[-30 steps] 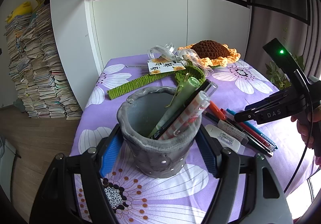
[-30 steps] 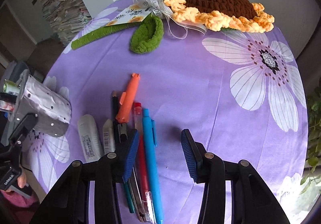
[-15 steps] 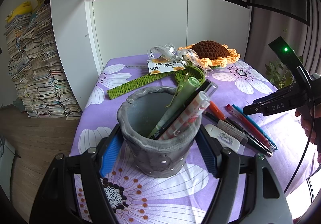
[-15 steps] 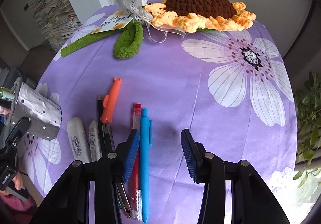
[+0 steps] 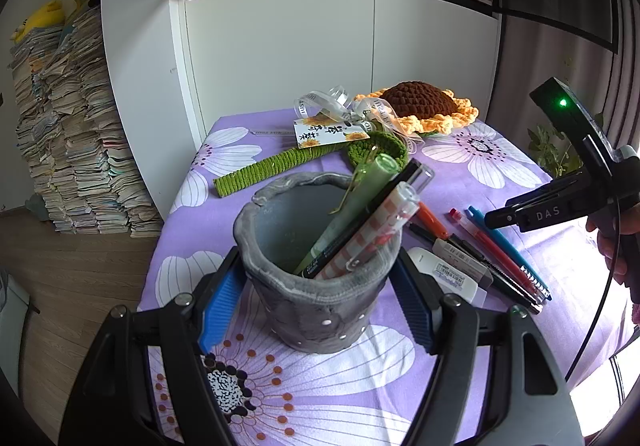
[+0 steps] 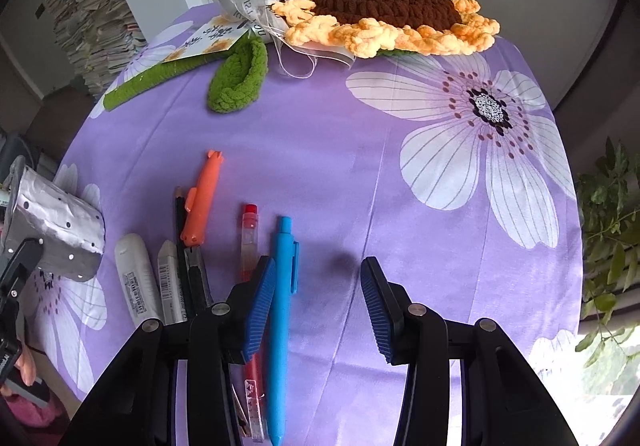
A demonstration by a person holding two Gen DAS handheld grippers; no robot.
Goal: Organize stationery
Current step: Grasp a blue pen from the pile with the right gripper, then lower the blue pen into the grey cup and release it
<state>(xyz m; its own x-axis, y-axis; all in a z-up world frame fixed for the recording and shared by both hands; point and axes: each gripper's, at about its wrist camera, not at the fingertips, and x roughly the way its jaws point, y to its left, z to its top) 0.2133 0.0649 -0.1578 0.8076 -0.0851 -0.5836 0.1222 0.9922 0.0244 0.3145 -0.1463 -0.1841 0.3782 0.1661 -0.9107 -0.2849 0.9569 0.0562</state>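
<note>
Our left claw [image 5: 316, 304] still pinches the pen cup [image 5: 316, 278] while our spread, empty right claw [image 6: 318, 310] has shifted over the blue pen [image 6: 282, 310] near the table's [image 6: 400, 166] front edge, likely our next pick.

Crocheted sunflower [image 6: 384, 12] on purple floral tablecloth [image 6: 360, 174]; book stacks [image 5: 68, 134] beside cabinet [image 5: 280, 46].

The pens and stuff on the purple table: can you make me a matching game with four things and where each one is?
Things:
1. green pen
2. blue pen
3. orange pen
4. grey pen cup

Places:
A. lying on the cloth next to the red pen
B. between the left tool's pads
C. standing in the cup
D. lying on the cloth beside a black pencil

Pairs: 1-C, 2-A, 3-D, 4-B
</note>
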